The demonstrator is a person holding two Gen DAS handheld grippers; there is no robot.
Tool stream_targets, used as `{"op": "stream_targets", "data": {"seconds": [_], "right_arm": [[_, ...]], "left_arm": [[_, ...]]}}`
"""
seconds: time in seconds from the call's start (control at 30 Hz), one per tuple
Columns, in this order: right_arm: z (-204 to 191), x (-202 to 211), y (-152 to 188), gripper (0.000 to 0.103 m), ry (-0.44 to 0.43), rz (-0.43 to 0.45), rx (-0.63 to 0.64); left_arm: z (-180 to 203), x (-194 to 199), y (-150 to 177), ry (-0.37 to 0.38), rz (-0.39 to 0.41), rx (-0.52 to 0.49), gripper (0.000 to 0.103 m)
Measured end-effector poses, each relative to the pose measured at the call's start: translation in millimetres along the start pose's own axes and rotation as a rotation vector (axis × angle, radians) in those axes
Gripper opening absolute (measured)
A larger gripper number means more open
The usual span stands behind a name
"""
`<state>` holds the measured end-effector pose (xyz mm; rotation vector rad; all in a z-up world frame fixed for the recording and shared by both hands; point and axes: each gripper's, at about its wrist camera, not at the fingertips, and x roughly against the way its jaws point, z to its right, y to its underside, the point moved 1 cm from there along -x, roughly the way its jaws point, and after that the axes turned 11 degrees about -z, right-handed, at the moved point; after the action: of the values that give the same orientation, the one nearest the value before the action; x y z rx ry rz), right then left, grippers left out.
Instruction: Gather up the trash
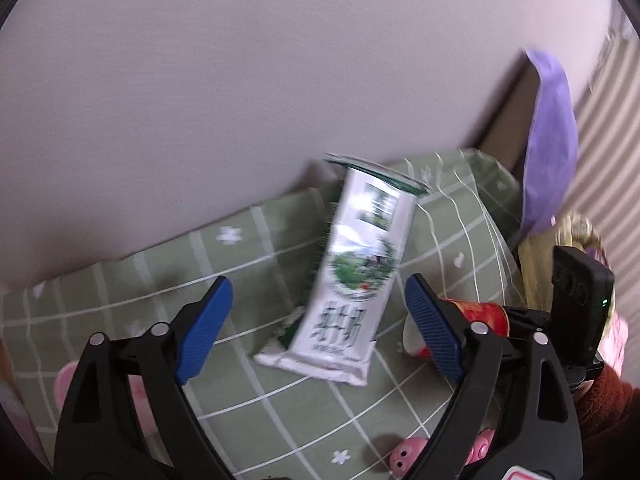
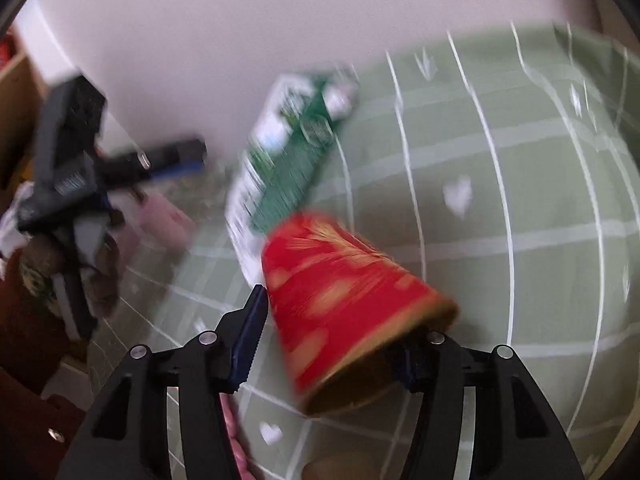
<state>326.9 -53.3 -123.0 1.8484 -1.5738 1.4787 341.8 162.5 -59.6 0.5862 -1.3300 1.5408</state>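
Note:
A white and green milk carton [image 1: 352, 268] lies on the green checked cloth [image 1: 120, 280]. My left gripper [image 1: 320, 320] is open, its blue pads on either side of the carton's near end, apart from it. My right gripper [image 2: 332, 340] is shut on a red paper cup [image 2: 344, 300], which lies on its side between the fingers with its rim toward the camera. The cup [image 1: 480, 316] also shows in the left wrist view behind the right pad. The carton [image 2: 288, 152] appears blurred in the right wrist view, beyond the cup. The left gripper [image 2: 80, 168] shows there at the left.
A purple cloth [image 1: 552, 140] hangs over a brown board at the right. Pink toys [image 1: 404, 452] lie on the cloth near my left gripper. A plain pale wall [image 1: 240, 80] rises behind the table. A wooden shelf [image 2: 16, 80] stands at far left.

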Motion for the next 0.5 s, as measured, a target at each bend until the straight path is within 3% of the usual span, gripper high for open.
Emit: {"op": "stream_targets", "data": {"seconds": [0.13, 0.27, 0.43, 0.5], "right_arm": [[-6.8, 7.5, 12.2, 0.053, 0.023, 0.007, 0.028], [-7.9, 20.7, 23.1, 0.051, 0.053, 0.041, -0.018], [-16.2, 45.3, 30.4, 0.036, 0.087, 0.116, -0.030], [-15.9, 50.1, 30.2, 0.028, 0.083, 0.140, -0.038]], "left_arm": [[27.8, -21.7, -16.7, -0.055, -0.034, -0.112, 0.085], [37.5, -35.0, -34.1, -0.073, -0.027, -0.124, 0.085], [40.7, -49.3, -49.3, -0.076, -0.036, -0.093, 0.085], [40.7, -50.8, -51.1, -0.083, -0.035, -0.073, 0.080]]}}
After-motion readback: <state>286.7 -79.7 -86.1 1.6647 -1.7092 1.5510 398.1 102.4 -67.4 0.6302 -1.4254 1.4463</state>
